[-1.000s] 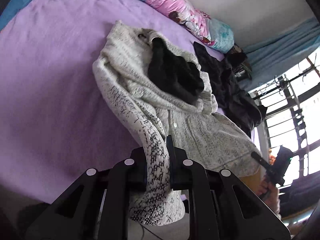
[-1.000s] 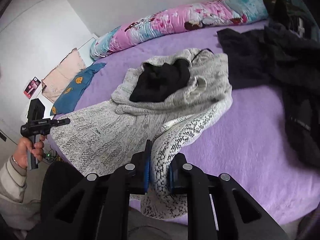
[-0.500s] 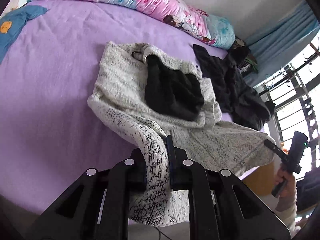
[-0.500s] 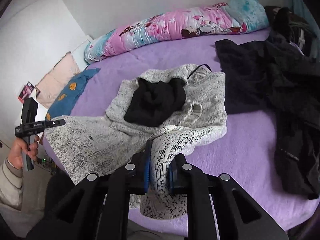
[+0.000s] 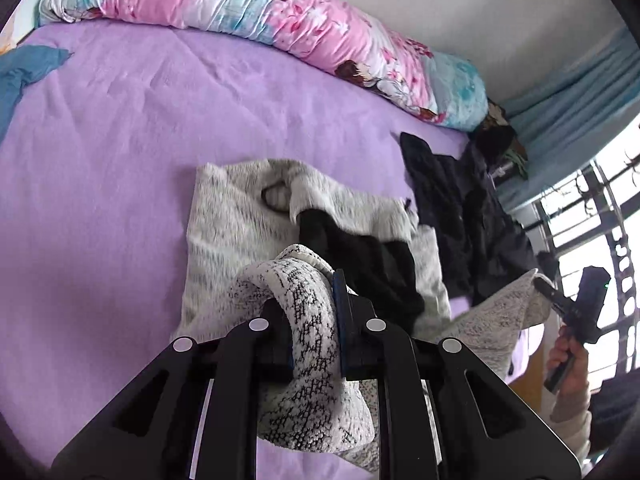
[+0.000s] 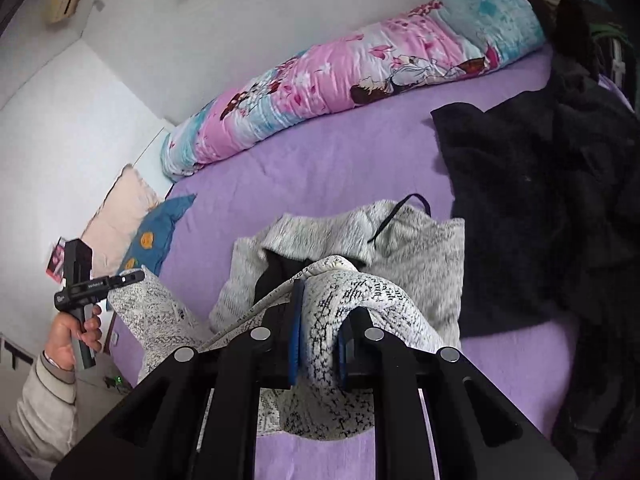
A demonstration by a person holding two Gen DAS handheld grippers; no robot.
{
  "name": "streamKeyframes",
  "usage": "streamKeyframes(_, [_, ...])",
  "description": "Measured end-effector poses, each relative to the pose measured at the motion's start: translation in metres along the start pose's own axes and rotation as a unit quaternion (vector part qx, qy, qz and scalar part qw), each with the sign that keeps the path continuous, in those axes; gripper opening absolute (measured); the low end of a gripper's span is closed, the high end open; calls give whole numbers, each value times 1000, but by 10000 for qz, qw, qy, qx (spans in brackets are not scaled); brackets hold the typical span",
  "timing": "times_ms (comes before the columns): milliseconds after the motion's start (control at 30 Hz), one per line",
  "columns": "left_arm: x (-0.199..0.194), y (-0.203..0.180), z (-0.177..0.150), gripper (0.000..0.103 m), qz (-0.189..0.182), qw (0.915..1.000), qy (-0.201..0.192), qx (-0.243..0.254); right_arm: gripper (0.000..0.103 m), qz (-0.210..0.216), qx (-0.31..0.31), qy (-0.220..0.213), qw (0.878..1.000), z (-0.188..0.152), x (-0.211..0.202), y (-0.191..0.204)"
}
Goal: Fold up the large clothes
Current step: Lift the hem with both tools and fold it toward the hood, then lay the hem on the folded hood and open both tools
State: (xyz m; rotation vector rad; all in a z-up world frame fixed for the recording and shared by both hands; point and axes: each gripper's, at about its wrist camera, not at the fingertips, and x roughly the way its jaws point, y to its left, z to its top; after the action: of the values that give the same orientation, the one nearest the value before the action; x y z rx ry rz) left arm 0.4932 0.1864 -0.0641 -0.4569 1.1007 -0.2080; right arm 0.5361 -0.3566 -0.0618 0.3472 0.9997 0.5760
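At bottom centre of each wrist view, the left gripper (image 5: 314,334) and right gripper (image 6: 320,336) are each clamped on a bunched edge of the grey knit cardigan (image 5: 240,224), lifted over its body on the purple bed (image 5: 120,120). I judge 1 fold underway, the rest left. Which edges are held is unclear. Black clothes (image 6: 540,208) lie upper right, partly cut off.

Purple bedsheet (image 5: 120,128), floral pink bolster (image 6: 340,72), blue cushion (image 6: 154,236), peach pillow (image 6: 120,208), window bars (image 5: 600,216)
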Motion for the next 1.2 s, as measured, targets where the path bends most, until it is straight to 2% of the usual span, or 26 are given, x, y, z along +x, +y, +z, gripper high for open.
streamKeyframes(233, [72,37,72,13,69,9979,245,-589,13,-64,371,71,9993,59,67,-43])
streamKeyframes(367, [122,68,99,13,376,9939,407,-955,13,-334,624,154,9974,77,108,-75])
streamKeyframes(533, [179,97,120,14,837,9896,544,-1037,12,-825,900,314,9920,87,165,-119])
streamKeyframes(733, [240,94,110,15,1339,9874,696,-471,12,-1269,937,584,9858,70,226,-141])
streamKeyframes(800, [249,92,101,15,1432,9876,581,-259,12,-1445,804,604,9844,64,239,-139])
streamKeyframes(967, [244,98,96,15,1361,9896,353,-318,13,-1671,599,617,9822,64,241,-132])
streamKeyframes(1067, [230,87,96,17,1500,9881,325,-118,17,-1770,364,664,9813,68,235,-122])
streamKeyframes(1133, [219,76,96,23,1556,9874,258,86,21,-1915,195,672,9790,69,228,-114])
streamKeyframes(1167, [214,70,96,43,1480,9885,234,182,29,-1915,163,655,9792,68,224,-111])
streamKeyframes(1200, [206,63,94,69,1393,9896,166,312,38,-1896,117,632,9798,66,219,-107])
